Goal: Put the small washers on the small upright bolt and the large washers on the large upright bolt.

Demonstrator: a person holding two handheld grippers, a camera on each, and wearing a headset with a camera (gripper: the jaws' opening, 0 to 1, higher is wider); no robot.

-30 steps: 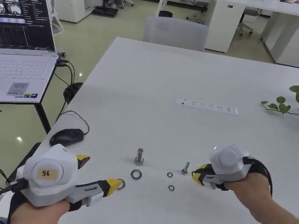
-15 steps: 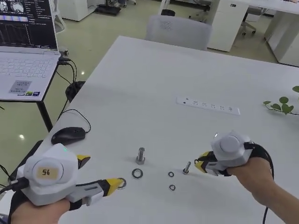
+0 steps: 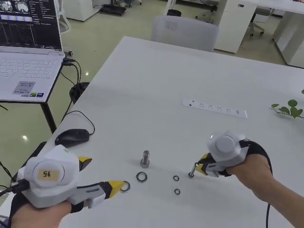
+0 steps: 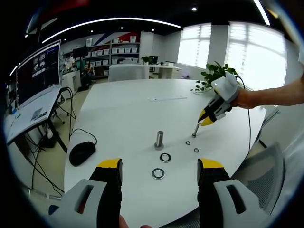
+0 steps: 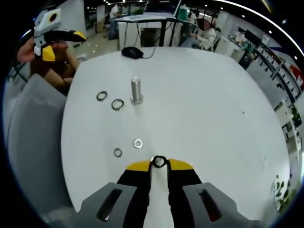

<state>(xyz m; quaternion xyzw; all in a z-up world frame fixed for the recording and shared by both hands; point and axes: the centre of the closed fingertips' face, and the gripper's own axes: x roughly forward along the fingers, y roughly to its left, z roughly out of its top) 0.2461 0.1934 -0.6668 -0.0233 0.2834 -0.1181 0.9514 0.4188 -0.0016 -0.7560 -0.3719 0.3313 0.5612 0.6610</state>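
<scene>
Head view: a white table is seen from above, and both grippers are held over its near edge.
Left gripper: released, with the jaws spread wide and nothing held.
Right gripper: clenched about the head of the small bolt, which stands on the table at the yellow tips.
Large bolt: set upright on the table, left of the small bolt and apart from it.
First large washer: laid flat just beside the left gripper's tip.
Second large washer: laid flat just in front of the large bolt.
Small washers: one lies flat near the small bolt, the other closer to the table edge.
Mouse: placed at the table's left edge.
Power strip: laid further back.
</scene>
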